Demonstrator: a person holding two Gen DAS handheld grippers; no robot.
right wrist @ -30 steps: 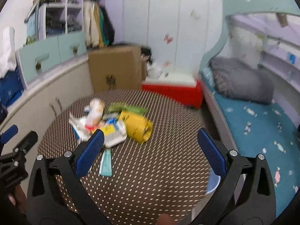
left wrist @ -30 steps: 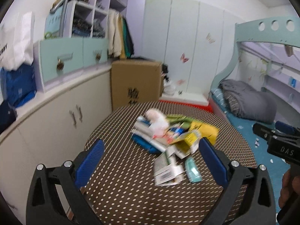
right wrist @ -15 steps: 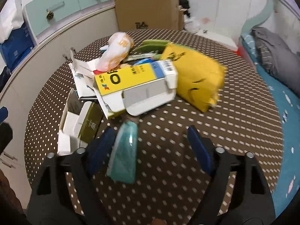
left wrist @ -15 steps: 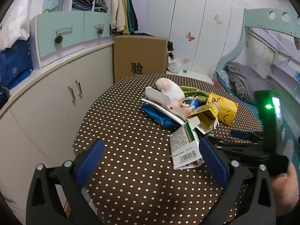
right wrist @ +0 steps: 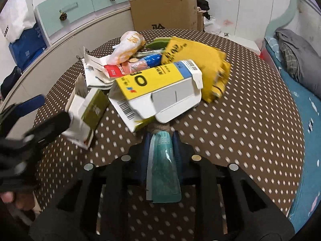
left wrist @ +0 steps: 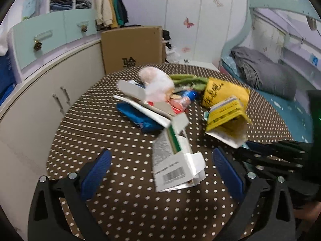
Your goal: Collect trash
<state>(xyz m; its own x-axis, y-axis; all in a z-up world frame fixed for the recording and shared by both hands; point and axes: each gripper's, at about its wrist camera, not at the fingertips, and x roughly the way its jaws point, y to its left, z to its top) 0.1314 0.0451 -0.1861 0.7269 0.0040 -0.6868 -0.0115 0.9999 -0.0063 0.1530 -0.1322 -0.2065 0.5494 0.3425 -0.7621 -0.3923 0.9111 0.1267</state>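
A heap of trash lies on a round brown dotted table [left wrist: 100, 124]. It holds a yellow and white box [right wrist: 158, 88], a yellow bag [right wrist: 200, 60], a white and green carton [left wrist: 176, 156] and a pale wrapped bundle [left wrist: 158, 82]. My right gripper [right wrist: 161, 142] is shut on a teal tube [right wrist: 163, 170] at the near edge of the heap. My left gripper [left wrist: 160, 166] is open, its blue pads either side of the white and green carton, not touching it. The right gripper also shows at the right of the left wrist view [left wrist: 280, 152].
A cardboard box [left wrist: 132, 48] stands behind the table. Pale cabinets [left wrist: 40, 92] with teal drawers run along the left. A bed [left wrist: 266, 74] with grey bedding is at the right. The left gripper [right wrist: 30, 128] shows blurred at the left of the right wrist view.
My right gripper came down to the table and closed on the teal tube. My left gripper moved closer to the heap, now framing the white and green carton.
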